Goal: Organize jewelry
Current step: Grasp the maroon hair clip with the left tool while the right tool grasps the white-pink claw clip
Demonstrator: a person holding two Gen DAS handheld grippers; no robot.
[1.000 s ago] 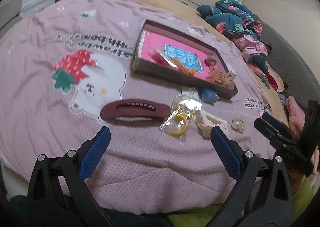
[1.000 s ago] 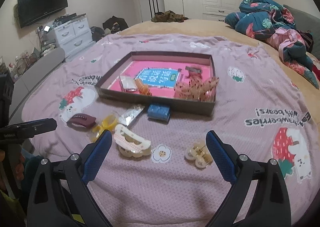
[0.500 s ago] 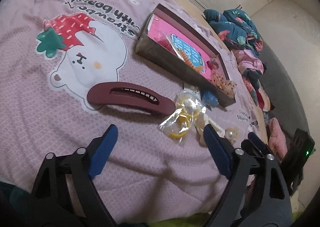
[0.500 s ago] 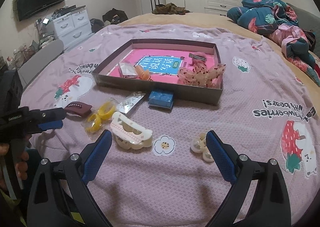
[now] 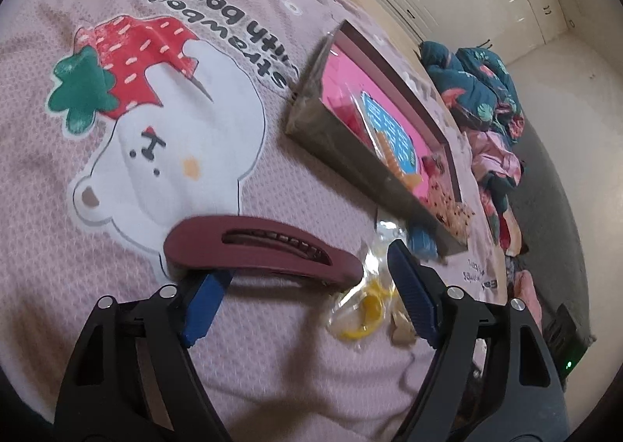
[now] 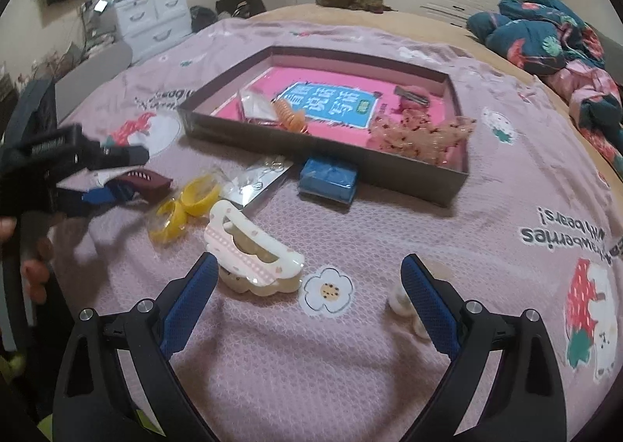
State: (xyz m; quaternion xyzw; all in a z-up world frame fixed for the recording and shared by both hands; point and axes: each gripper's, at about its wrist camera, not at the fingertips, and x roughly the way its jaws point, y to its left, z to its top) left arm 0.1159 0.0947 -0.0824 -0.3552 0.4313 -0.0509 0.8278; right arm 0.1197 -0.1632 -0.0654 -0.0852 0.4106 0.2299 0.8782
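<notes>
Lowered, the left gripper gapes around the maroon hair clip; contact seemingly none.

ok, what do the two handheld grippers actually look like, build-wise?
Both match: the left gripper and right gripper have black plastic fingers with triangular cutouts, silver round pivot screws and textured blue pads. Bare fingers of the person's left hand show; no cables or sleeves visible.
</notes>
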